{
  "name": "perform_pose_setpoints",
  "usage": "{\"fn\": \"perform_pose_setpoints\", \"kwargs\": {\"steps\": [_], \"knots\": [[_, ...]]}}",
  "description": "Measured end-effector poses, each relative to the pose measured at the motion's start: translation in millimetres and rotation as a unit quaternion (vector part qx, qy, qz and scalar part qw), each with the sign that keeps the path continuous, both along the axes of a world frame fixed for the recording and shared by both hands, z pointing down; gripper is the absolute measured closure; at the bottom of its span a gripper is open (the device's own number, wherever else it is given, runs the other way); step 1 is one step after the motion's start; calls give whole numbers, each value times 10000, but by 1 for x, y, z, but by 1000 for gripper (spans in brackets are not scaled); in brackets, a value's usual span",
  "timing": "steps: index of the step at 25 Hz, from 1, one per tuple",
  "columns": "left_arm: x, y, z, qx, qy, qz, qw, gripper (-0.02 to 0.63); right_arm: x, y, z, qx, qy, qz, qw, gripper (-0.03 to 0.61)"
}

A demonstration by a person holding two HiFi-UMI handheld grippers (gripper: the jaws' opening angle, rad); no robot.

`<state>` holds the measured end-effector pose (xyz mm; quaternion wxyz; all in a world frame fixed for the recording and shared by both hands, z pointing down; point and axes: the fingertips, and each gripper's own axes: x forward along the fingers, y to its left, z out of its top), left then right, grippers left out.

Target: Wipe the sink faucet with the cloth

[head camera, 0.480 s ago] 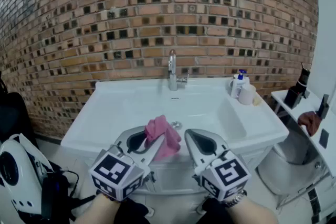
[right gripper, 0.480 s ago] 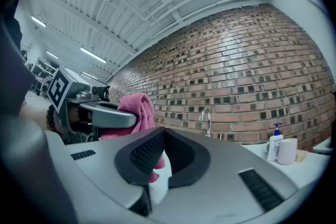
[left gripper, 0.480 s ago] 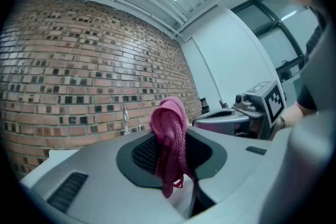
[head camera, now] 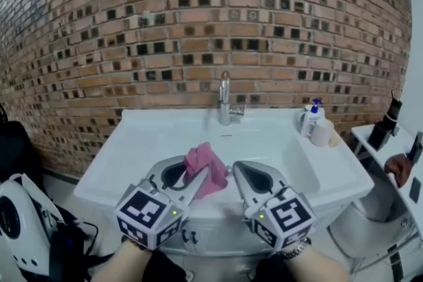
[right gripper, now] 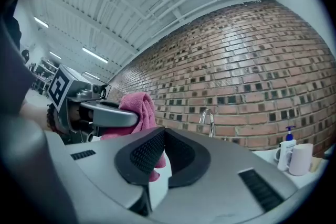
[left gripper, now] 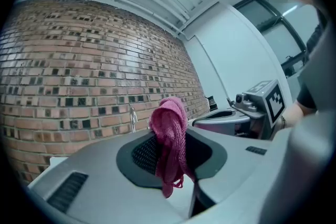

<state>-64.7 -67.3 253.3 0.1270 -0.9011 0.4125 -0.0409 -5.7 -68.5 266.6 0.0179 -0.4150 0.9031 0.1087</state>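
Note:
A pink cloth [head camera: 207, 168] hangs bunched from my left gripper [head camera: 198, 176], whose jaws are shut on it over the near part of the white sink [head camera: 145, 135]. The same cloth [left gripper: 170, 139] fills the jaw gap in the left gripper view. My right gripper [head camera: 236, 172] is beside it on the right, jaws shut with nothing between them [right gripper: 160, 150]. The chrome faucet [head camera: 226, 100] stands upright at the back of the sink, well beyond both grippers; it also shows small and far ahead as faucet [left gripper: 133, 118] and faucet [right gripper: 208, 120].
A brick wall [head camera: 198, 23] rises behind the sink. A pump bottle [head camera: 312, 117] and a white cup [head camera: 323, 132] stand at the sink's back right. A white appliance [head camera: 20, 221] sits on the floor at left, a side table [head camera: 390, 142] at right.
The head view has come closer to the sink and tilted, so faucet and sink sit lower in it. Both grippers keep their places, the left still holding the cloth.

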Motion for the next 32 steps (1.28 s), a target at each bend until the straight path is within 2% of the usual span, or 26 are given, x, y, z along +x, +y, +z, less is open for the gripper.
{"fn": "perform_pose_setpoints", "kwargs": {"steps": [4,12,19,32], "knots": [[-1,-19,-3,-11,-30,-52,10000,508,-3,-17,2,-54,31,-38,10000,568],[12,-63,-8,4,-139,-12,9999,508,18,-48,-4,-31,10,155,9999,568],[12,-98,-16,188,-222,-32,9996,508,19,-74,-4,-71,7,177,9998,568],[7,-114,-26,100,-140,-151,9997,508,14,-78,-16,65,47,187,9998,568]]}}
